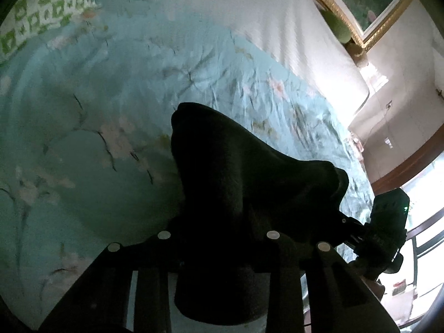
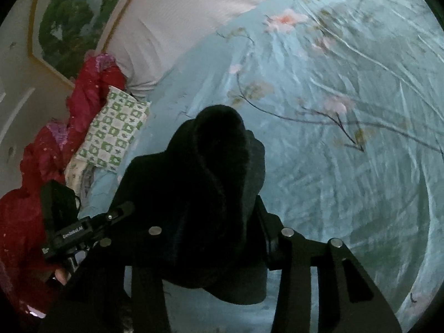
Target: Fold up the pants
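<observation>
The black pants (image 1: 236, 166) rise in a dark bunch off the light-blue flowered bedspread (image 1: 111, 83). My left gripper (image 1: 219, 222) is shut on one part of them, and the cloth drapes over its fingers and hides the tips. At the right, my right gripper (image 1: 347, 219) reaches into the same bunch. In the right wrist view the pants (image 2: 216, 152) pile up over my right gripper (image 2: 211, 222), which is shut on them with its fingertips covered. My left gripper (image 2: 122, 211) enters the cloth from the left. Both grippers sit close together.
A green-checked pillow (image 2: 116, 136) and red bedding (image 2: 88, 88) lie at the bed's edge by the wall. A white sheet (image 1: 249, 8) covers the far part of the bed. A gold-framed picture (image 1: 374, 14) hangs behind. A hand (image 2: 61, 274) holds the left gripper.
</observation>
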Demonstrator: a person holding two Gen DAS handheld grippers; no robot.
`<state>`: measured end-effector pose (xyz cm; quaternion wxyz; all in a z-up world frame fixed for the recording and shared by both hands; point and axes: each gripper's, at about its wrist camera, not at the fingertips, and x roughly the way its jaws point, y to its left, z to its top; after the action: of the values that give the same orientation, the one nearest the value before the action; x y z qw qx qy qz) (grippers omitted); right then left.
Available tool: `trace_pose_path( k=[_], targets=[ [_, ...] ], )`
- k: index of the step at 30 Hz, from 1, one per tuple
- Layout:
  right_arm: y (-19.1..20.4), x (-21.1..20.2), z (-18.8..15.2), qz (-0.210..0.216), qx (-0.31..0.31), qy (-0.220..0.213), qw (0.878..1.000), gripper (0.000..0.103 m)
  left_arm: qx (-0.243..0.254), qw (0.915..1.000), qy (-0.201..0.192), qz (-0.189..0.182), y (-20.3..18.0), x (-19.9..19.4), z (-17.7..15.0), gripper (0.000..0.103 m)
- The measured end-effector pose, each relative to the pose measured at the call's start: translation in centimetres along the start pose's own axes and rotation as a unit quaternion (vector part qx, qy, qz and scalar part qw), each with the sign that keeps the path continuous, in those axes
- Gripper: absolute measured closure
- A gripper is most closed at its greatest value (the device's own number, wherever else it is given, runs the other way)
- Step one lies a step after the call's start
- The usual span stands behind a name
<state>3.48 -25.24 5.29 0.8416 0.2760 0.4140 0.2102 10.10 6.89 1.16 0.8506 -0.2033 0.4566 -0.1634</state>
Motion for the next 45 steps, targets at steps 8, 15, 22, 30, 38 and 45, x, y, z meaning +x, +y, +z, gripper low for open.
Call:
trace_pose_path(
  k=[8,15,22,30,38,45],
  targets=[
    [3.7,2.9,2.9,0.023,-0.043,0.001,0.999,0.060,-0.015,0.9988,-0.036,0.028,2.6,-2.4,2.8,0.073],
    [5.6,7.8,5.0,0.033,-0.065,0.014,0.997,0.060,-0.017,0.9957,-0.049,0.077,5.3,-2.2,5.4,0.073],
    [6.4,10.7,5.9,0.032,-0.075,0.018,0.997,0.060,-0.009,0.9933,-0.057,0.100,7.3,-1.2,6.5,0.073],
    [4.5,12.9,5.7,0.015,-0.050,0.037,0.998,0.055,-0.019,0.9937,-0.044,0.101,8.7,0.6,6.3,0.067],
    [3.9,12.9,5.7,0.007,-0.052,0.035,0.998,0.050,-0.019,0.9911,-0.051,0.122,9.0,0.7,6.0,0.051],
    [3.3,12.5,5.5,-0.006,-0.042,0.029,0.999,0.036,-0.019,0.9900,-0.054,0.129,9.2,0.3,5.5,0.043]
  ],
)
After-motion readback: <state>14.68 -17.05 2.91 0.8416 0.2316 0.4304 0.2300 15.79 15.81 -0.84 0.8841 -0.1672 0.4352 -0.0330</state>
